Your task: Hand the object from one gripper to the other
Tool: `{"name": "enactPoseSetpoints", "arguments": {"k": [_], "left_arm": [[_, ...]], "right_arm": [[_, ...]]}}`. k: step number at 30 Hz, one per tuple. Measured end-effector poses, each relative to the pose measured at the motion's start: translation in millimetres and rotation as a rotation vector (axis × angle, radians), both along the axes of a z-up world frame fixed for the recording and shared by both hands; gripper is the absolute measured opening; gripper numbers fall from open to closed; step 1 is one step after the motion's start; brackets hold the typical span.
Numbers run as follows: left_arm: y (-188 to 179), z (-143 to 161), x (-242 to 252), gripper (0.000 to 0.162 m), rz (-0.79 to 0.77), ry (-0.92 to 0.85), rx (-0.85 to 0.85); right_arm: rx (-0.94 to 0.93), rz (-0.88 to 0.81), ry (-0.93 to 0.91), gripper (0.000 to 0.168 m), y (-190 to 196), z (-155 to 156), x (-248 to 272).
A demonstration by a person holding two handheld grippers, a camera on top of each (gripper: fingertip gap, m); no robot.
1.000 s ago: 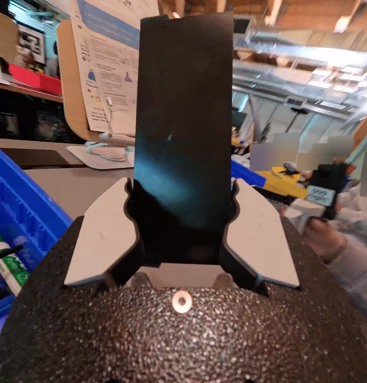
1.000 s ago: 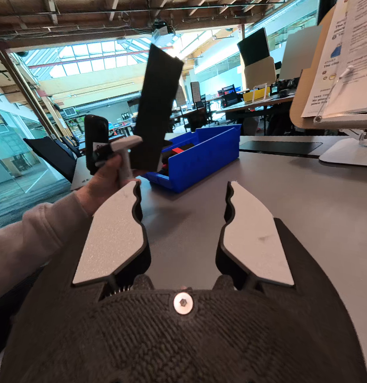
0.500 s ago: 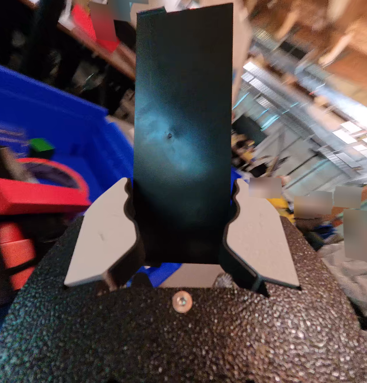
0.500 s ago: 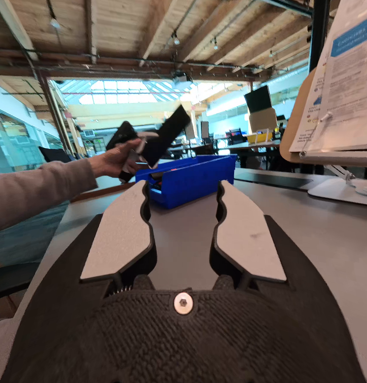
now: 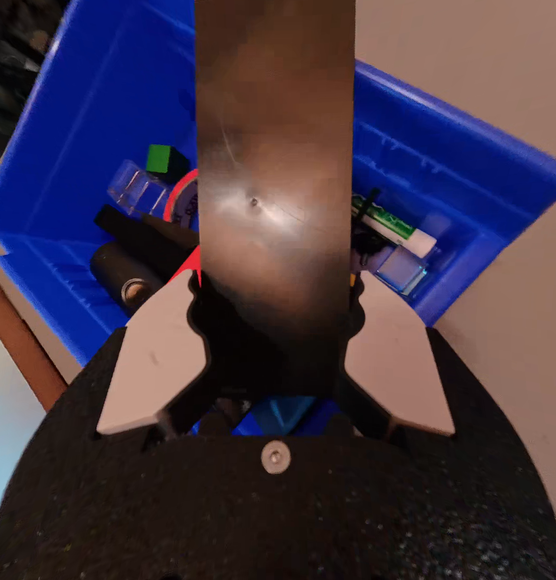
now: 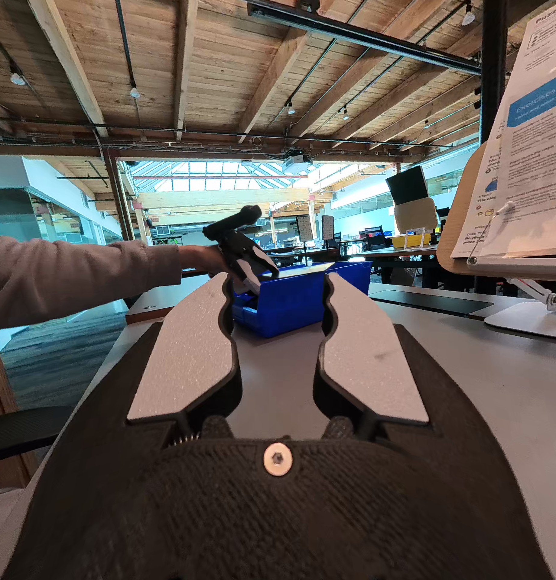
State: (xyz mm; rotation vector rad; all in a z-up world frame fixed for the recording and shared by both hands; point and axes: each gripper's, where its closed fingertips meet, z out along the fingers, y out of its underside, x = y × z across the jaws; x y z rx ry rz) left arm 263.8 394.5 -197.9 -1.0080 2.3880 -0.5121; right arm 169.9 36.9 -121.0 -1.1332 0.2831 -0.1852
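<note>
Left gripper (image 5: 275, 282) clamped on a flat black plate (image 5: 275, 157), both fingers (image 5: 163, 361) pressed against its long edges near the lower end. Plate pointing forward along the fingers, held over the open blue bin (image 5: 458, 135), covering the middle of it from above, glossy surface catching a pale glare. In the bin to the left of the plate: a green cube (image 5: 158, 158), a clear plastic box (image 5: 135, 188), a red-rimmed roll (image 5: 182, 201), a black cylinder (image 5: 122, 273). To the right: a white and green marker (image 5: 396, 227) and a clear cube (image 5: 400, 271). Grey table (image 5: 490, 78) beyond and right of the bin. From the right wrist view, the same plate (image 6: 305, 269) lying nearly level just above the bin's (image 6: 295, 301) rim, left gripper (image 6: 256, 270) tilted down at the bin's left end, a sleeved arm (image 6: 81, 276) reaching in from the left. Right gripper (image 6: 278, 282) empty, fingers (image 6: 188, 354) moderately parted, hovering low over the near table (image 6: 490, 392), well apart from the bin. A document stand (image 6: 521, 188) at far right.
</note>
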Motion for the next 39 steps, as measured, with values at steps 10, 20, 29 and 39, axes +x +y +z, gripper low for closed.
{"name": "enactPoseSetpoints", "arguments": {"k": [10, 20, 29, 39], "left_arm": [[-5, 32, 5, 0.102, 0.150, 0.064, -0.264], [-22, -4, 10, 0.106, 0.052, 0.273, -0.033], [-24, 33, 36, 0.086, 0.137, 0.113, -0.194], [-47, 192, 17, 0.085, 0.079, -0.327, -1.325]], "right_arm": [[-0.010, -0.006, -0.021, 0.054, 1, 0, -1], [0.002, 0.001, -0.014, 0.054, 0, 1, -1], [-0.007, 0.009, -0.024, 0.055, 2, 1, -3], [-0.004, 0.006, -0.021, 0.055, 2, 1, -2]]}}
